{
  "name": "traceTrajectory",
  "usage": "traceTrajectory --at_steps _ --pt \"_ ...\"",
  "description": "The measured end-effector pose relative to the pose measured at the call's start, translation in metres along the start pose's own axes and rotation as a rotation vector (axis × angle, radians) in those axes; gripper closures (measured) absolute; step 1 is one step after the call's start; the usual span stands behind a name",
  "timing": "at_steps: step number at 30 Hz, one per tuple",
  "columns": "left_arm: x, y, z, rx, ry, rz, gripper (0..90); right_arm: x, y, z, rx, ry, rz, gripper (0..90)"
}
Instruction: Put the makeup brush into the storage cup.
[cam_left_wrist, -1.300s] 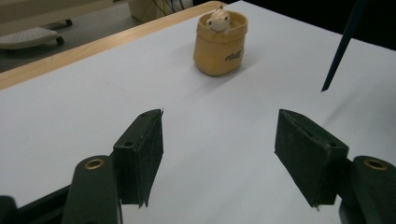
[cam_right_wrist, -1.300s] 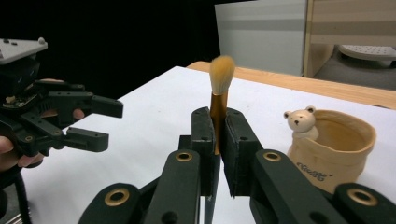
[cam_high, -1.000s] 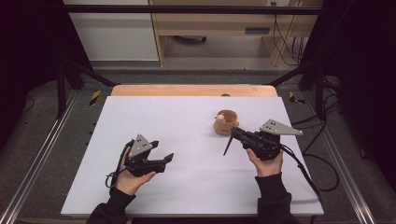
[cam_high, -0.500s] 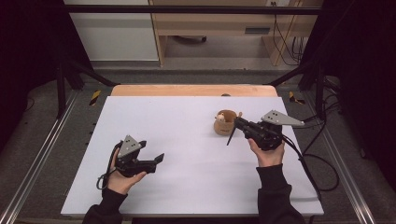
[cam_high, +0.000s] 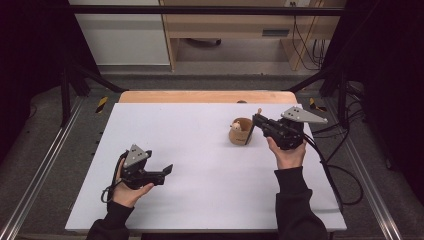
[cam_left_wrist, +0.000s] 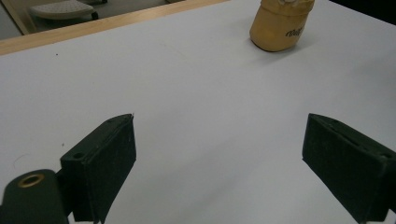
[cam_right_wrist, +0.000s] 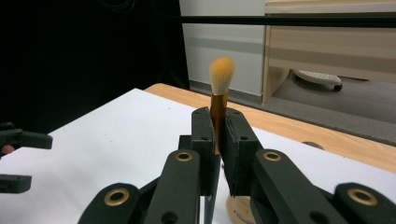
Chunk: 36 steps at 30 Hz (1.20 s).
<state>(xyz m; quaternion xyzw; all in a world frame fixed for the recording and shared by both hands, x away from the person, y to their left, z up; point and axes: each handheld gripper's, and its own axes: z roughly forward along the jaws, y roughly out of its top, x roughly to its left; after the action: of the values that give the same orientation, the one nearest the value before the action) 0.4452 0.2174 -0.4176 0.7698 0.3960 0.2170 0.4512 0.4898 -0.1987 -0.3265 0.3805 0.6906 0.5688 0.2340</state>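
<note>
While the right tool (cam_right_wrist: 215, 140) clamps a gold-handled makeup brush (cam_right_wrist: 219, 93) upright just above the tan rounded cup (cam_high: 240, 131), the left tool (cam_left_wrist: 219, 163) gapes over bare white desk (cam_high: 200, 150).

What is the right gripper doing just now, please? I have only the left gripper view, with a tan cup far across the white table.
Observer: The right gripper is shut on a brush, held upright with its orange bristles on top.
Operator: Thank you. Where is it relative to the cup?
Observer: In the high view its fingers end at the cup, at the rim on the person's right.
Operator: Is the brush's lower end inside the cup?
Observer: I cannot tell, because the fingers hide it. The high view does show a pale item sitting in the cup.
</note>
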Motion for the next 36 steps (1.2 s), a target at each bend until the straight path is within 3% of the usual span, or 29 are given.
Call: traceTrajectory --at_steps 15,36 --pt "0.001 -0.001 0.002 0.014 0.004 0.006 8.9 -0.009 0.017 0.015 0.003 -0.04 -0.01 84.0" --pt "0.003 -0.001 0.001 0.025 0.005 0.018 8.8 -0.027 0.018 0.045 0.034 -0.091 -0.008 84.0"
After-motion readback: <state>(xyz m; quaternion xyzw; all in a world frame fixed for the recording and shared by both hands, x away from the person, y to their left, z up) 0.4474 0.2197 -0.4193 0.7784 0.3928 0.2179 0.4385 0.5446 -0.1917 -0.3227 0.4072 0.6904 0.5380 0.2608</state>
